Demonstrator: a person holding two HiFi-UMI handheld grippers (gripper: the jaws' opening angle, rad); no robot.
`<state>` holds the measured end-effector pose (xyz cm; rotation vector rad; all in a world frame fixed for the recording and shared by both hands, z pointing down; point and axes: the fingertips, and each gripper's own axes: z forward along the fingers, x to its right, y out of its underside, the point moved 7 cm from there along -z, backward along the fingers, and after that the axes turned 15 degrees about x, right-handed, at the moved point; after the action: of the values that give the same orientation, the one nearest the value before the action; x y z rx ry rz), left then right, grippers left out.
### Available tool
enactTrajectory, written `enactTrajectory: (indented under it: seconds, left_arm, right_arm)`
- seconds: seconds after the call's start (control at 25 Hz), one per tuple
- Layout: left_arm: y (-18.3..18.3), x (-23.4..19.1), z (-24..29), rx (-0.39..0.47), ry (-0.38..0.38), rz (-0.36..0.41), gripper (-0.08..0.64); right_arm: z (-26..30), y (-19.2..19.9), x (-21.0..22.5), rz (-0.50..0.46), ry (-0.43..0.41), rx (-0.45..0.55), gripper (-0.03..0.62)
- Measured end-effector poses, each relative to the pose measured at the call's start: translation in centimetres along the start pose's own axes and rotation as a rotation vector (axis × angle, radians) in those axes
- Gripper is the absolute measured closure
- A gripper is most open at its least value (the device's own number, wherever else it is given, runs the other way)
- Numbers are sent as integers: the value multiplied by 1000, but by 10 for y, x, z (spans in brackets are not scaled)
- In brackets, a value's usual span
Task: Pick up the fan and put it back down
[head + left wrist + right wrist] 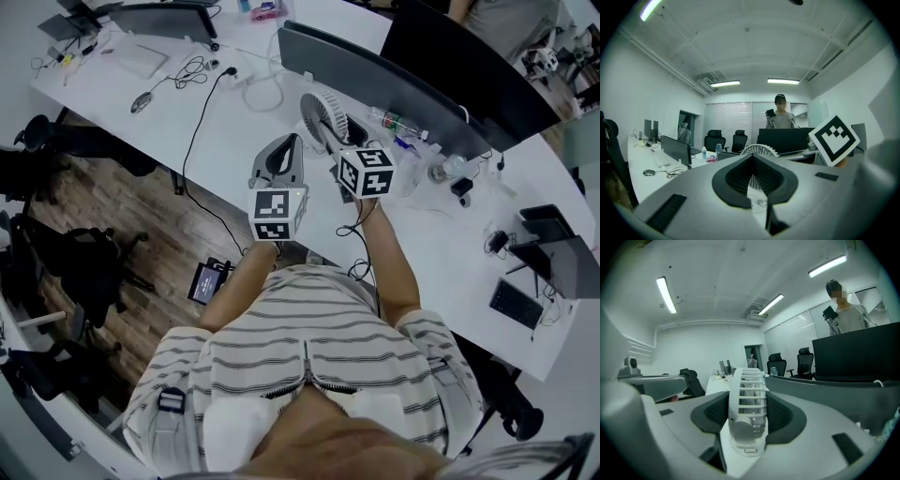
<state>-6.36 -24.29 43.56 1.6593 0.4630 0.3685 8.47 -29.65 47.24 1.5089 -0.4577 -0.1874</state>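
2 grippers show in the head view over the long white desk (112, 89), side by side: the left gripper (294, 141) and the right gripper (337, 133). Only the right gripper view tells what the right gripper (747, 416) has hold of. It is the 1 small round white plastic fan (746, 394), upright and edge-on to the camera, pinched between the 2 black pads, 1 on each face.

From the head view the fan (319, 111) stands just in front of the curved grey divider panel (375, 70). Whether its base touches the desk I cannot tell from any view.

The left gripper view shows the left gripper (752, 158) with its pads meeting at the tips and nothing between them. The fan (759, 150) rises just beyond it.

That view alone shows 2 black office chairs (715, 139) at the back of the room. It also shows 1 person (780, 117) standing behind the wide dark monitor (783, 139).

1 clear plastic bottle (394, 122) lies on its side on the desk near the fan, seen only from above.
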Motion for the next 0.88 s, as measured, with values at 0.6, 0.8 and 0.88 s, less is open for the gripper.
enactTrajectory:
  seconds: [0.6, 0.8, 0.88]
  left_arm:
    - [-6, 2, 0, 24, 0, -17, 552]
    - [-9, 0, -2, 31, -1, -21, 552]
    - [-11, 1, -1, 33, -1, -16, 552]
  right_arm:
    - [-27, -25, -16, -7, 58, 98, 367]
    - [-34, -35, -29, -17, 75, 127, 368]
    - [-36, -37, -31, -10, 79, 134, 367]
